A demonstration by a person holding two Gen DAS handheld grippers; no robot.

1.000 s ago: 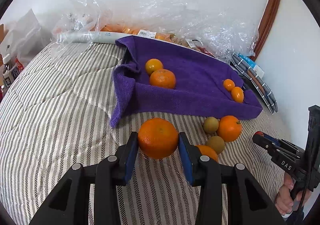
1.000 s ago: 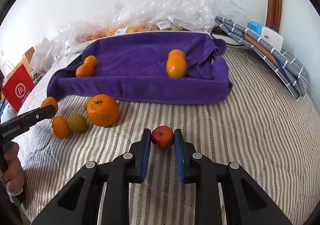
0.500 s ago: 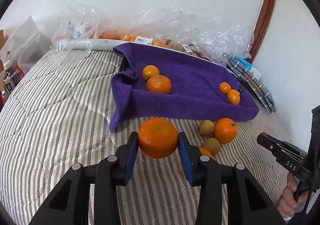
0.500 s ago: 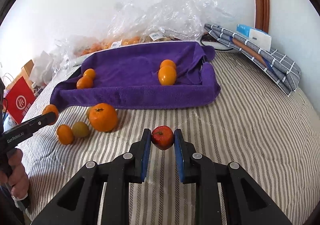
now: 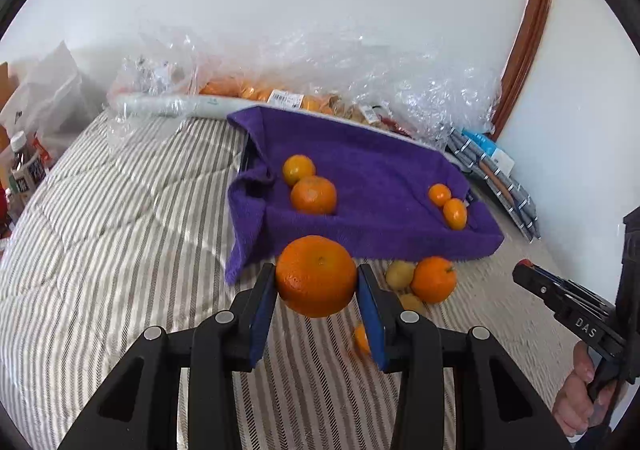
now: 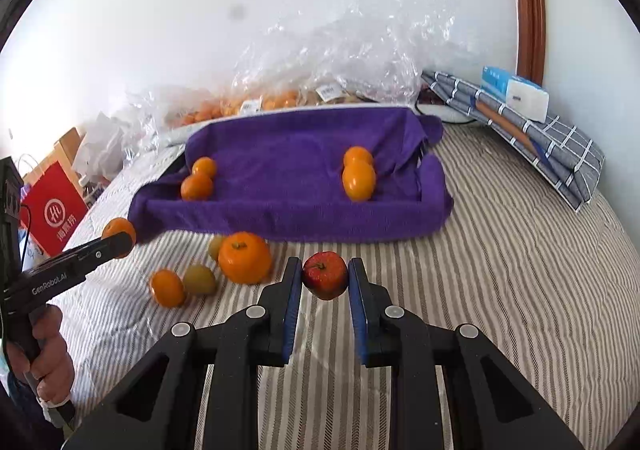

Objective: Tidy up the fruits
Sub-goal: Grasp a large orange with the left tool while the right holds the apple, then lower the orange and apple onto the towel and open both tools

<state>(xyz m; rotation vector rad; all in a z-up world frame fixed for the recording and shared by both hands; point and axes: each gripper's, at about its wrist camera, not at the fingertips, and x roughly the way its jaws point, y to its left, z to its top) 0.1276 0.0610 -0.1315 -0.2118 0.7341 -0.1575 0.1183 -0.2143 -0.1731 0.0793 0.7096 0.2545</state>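
Big orange (image 5: 316,276) clamped between the blue pads of the left gripper (image 5: 316,282), clear of the striped bedspread (image 5: 120,250) and just in front of the near rim of the purple towel-lined tray (image 5: 360,234). Over on the other side, a small red apple (image 6: 325,275) is pinched in the right gripper (image 6: 325,278), jaws narrow and pressing both its sides, held above the stripes, also short of the tray's near rim.

Inside the tray, two pairs: in the left wrist view an orange (image 5: 313,195) touching a smaller mandarin (image 5: 298,169) at the left end, and two small mandarins (image 5: 448,204) touching at the right end.

On the bedspread in front of the tray sits a loose cluster: a stemmed orange (image 6: 245,257) beside a greenish-yellow fruit (image 6: 216,246), then another greenish fruit (image 6: 199,279) touching a small mandarin (image 6: 168,287).

Behind the tray, crumpled clear plastic bags (image 6: 340,58) hold more oranges against the white wall. A folded checked cloth (image 6: 540,138) with a small box (image 6: 520,92) on it lies to the right, a red paper bag (image 6: 54,210) far left.
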